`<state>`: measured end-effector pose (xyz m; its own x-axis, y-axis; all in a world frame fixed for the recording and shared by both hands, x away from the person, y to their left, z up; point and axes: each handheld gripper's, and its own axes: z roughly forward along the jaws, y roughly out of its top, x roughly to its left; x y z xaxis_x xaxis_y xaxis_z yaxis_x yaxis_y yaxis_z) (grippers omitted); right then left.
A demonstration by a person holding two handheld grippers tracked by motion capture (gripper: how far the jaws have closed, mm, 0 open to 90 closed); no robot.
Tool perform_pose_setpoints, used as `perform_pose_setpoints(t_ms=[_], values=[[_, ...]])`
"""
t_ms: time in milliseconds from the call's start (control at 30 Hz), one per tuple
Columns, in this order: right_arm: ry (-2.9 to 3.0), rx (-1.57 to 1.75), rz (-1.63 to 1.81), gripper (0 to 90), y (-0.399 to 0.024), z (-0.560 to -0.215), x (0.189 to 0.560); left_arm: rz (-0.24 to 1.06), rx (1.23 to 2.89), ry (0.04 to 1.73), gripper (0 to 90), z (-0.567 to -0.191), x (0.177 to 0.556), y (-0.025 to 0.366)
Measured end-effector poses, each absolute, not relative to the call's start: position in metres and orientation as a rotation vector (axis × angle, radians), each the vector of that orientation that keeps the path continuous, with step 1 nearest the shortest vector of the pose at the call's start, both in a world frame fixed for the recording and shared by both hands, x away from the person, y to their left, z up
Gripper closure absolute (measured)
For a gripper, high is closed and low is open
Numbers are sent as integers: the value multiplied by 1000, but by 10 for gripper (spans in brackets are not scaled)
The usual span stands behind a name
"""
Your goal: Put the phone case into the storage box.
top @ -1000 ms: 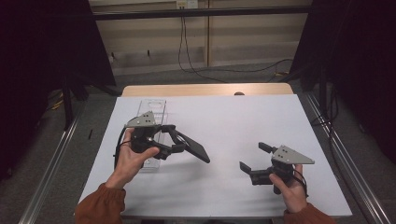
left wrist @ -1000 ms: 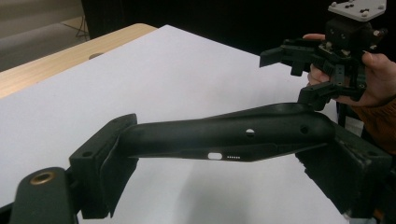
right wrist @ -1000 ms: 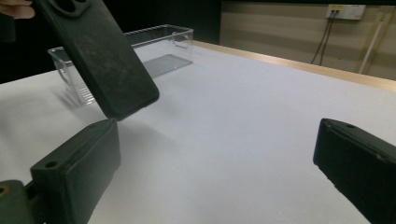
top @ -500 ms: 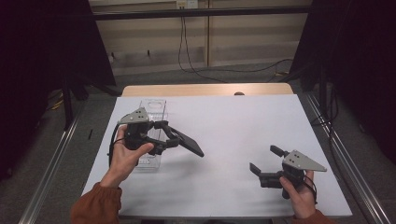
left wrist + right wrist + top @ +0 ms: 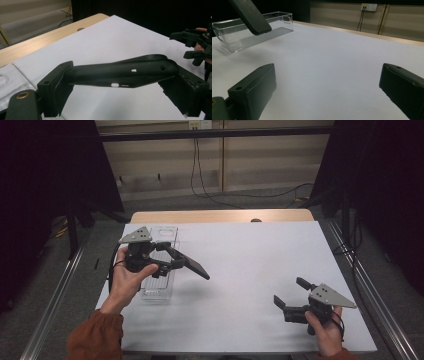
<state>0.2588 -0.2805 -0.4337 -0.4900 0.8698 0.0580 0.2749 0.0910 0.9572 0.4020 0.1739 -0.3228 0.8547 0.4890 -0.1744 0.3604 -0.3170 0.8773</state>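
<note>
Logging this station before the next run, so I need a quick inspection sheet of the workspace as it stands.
Surface: white table top, bare across the middle; wooden strip along its far edge.
Job's things: black phone case held off the table; clear plastic bin at the left edge, apparently empty.
Clutter: nothing seen.
Grippers: left gripper shut on the phone case, over the bin; right gripper open, holding nothing, low at the near right.
Cables: black cables down the back wall and along the floor.
Surroundings: dark curtains either side, wall socket behind, metal rails beside the table.
</note>
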Motion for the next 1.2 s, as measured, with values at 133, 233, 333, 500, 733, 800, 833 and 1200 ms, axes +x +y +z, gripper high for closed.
perform_pose_setpoints(t_ms=[133, 233, 333, 500, 733, 800, 833, 1200], values=[[1824, 1114, 1422, 7, -281, -434, 258, 166, 1937, 647, 144, -316, 406, 177], [1820, 1114, 1424, 7, -281, -433, 258, 184, 1938, 655, 144, -311, 409, 179], [1817, 1116, 1426, 7, -281, -433, 258, 204, 1947, 663, 144, -307, 411, 180], [1819, 1112, 1424, 7, -282, -433, 258, 228, 1939, 695, 144, -300, 416, 186], [1822, 1104, 1426, 7, -282, -433, 258, 267, 1954, 735, 144, -293, 424, 193], [1820, 1105, 1427, 7, -282, -433, 258, 283, 1956, 748, 144, -291, 426, 196], [1821, 1104, 1427, 7, -281, -433, 258, 288, 1957, 750, 144, -289, 427, 197], [1826, 1091, 1434, 5, -281, -433, 258, 343, 1943, 812, 144, -278, 440, 202]])
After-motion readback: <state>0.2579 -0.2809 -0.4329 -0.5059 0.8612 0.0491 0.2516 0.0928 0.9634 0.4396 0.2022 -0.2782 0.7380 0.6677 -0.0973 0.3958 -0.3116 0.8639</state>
